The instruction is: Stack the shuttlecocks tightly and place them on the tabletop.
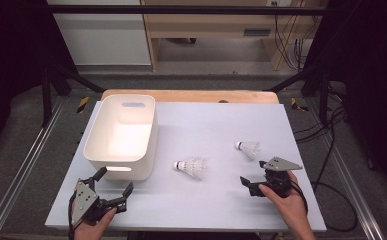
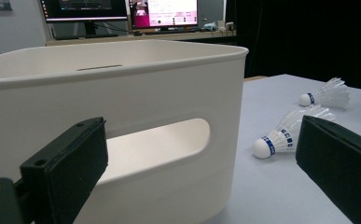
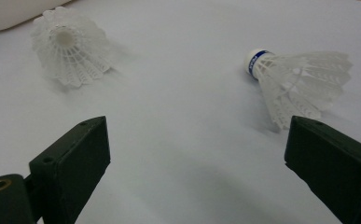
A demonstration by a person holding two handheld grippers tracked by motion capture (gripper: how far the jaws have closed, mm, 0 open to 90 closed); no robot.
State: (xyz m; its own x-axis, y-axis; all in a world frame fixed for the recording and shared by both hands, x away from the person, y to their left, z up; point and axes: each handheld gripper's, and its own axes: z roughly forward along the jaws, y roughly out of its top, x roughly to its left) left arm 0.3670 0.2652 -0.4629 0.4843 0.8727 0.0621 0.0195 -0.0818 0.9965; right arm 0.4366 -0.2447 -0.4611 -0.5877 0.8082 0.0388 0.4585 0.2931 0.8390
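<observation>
Two white shuttlecocks lie on the pale table. One shuttlecock (image 1: 193, 167) (image 2: 285, 135) (image 3: 71, 46) rests mid-table, just right of the white bin (image 1: 151, 145) (image 2: 122, 88). The other shuttlecock (image 1: 248, 148) (image 2: 325, 94) (image 3: 299, 81), with a blue band at its cork, lies farther right. My right gripper (image 1: 253, 172) (image 3: 194, 163) stands open near the front right, a short way in front of the banded shuttlecock, with bare table between its jaws. At the front left, my left gripper (image 1: 116, 179) (image 2: 201, 177) is open and faces the bin's near wall and its handle slot.
The bin looks empty and takes up the left part of the table (image 1: 211, 120). A corner of the bin (image 3: 10, 11) shows in the right gripper view. Beyond the table stand a wooden desk (image 1: 211, 25) and monitors (image 2: 122, 11). Metal rails run along both sides.
</observation>
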